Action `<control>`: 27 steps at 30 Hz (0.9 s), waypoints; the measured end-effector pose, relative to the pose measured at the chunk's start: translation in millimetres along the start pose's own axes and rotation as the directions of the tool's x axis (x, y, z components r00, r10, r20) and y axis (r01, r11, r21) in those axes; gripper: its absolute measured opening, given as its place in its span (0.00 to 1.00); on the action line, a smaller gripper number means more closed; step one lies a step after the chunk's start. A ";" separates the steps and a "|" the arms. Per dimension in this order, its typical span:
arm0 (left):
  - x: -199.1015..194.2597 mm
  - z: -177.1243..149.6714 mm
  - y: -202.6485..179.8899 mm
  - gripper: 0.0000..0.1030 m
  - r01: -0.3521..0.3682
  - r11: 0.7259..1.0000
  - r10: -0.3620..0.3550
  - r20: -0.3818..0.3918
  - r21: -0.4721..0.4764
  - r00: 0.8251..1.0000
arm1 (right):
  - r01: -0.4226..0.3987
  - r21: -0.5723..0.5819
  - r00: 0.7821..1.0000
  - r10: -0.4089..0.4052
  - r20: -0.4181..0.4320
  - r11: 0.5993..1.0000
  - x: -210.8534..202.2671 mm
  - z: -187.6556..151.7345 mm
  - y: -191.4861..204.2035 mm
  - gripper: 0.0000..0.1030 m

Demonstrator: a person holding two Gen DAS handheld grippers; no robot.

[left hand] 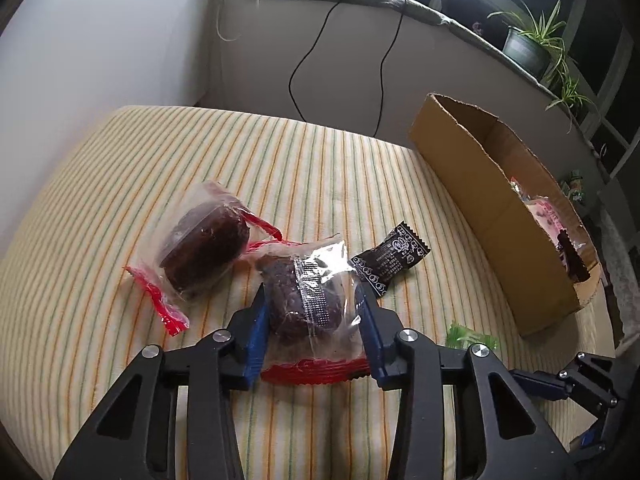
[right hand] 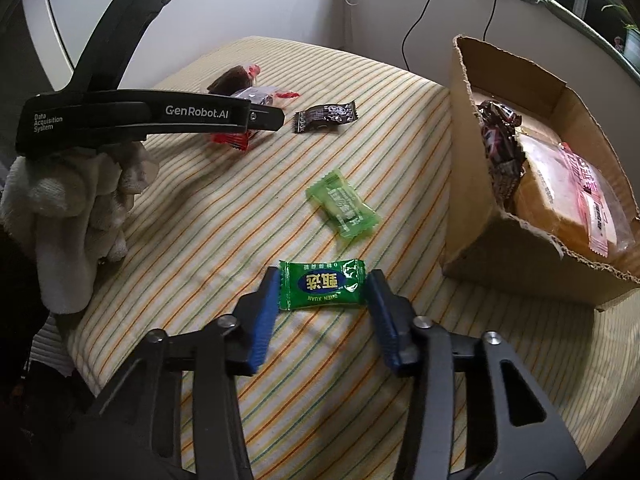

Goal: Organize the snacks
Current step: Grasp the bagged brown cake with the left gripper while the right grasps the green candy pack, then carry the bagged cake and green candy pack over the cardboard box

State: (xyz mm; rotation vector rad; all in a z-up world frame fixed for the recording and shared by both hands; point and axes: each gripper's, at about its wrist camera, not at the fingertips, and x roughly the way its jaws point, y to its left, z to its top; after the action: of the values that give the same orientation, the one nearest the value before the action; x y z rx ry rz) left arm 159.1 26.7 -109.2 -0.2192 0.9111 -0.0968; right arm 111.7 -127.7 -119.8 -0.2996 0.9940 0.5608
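Between the blue pads of the left tongs (left hand: 312,320) lies a dark cake in a clear wrapper (left hand: 308,296). Both pads stand at its sides; whether they already press the wrapper, I cannot tell. Just to the left of it lies a second wrapped cake (left hand: 204,248), and just ahead to the right a small black candy (left hand: 390,262). Far to the right stands the cardboard box (left hand: 480,208), with some packets already inside.

From the right wrist, a bright green candy (right hand: 322,286) lies between the pads of the right tongs (right hand: 322,304), which are open, with a small gap on the right side. Ahead of it lies a pale green candy (right hand: 344,208). To the right, the box holds dark packets (right hand: 500,136) and a large pink-labelled pack (right hand: 576,192).

My judgement: the task is partly done. Five snacks are still on the striped cloth (right hand: 240,208) and must go into the box.
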 end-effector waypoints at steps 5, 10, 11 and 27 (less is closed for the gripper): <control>-2.9 -1.3 0.2 0.37 0.007 1.000 -0.007 0.008 0.003 1.000 | -0.008 0.009 1.000 0.008 -0.003 1.000 -0.2 1.1 -1.7 0.36; -11.6 -2.7 -1.2 0.37 0.014 1.000 -0.014 0.024 0.002 1.000 | -0.004 0.014 1.000 0.003 0.002 1.000 -3.8 -0.2 -2.7 0.35; -14.0 -2.9 -1.2 0.37 0.016 1.000 -0.016 0.028 0.003 0.999 | -0.006 0.021 1.000 0.006 0.005 1.000 -5.6 -0.6 -4.3 0.35; -41.6 7.9 -29.8 0.37 0.045 0.998 -0.050 0.095 0.048 0.994 | -0.038 0.053 0.994 0.033 0.101 0.998 -50.5 -2.4 -14.6 0.35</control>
State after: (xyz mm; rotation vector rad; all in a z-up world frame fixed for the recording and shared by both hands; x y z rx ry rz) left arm 140.3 6.1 -65.6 -0.2017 0.8070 -0.1497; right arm 97.1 -156.4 -78.1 -0.2033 0.9177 0.5742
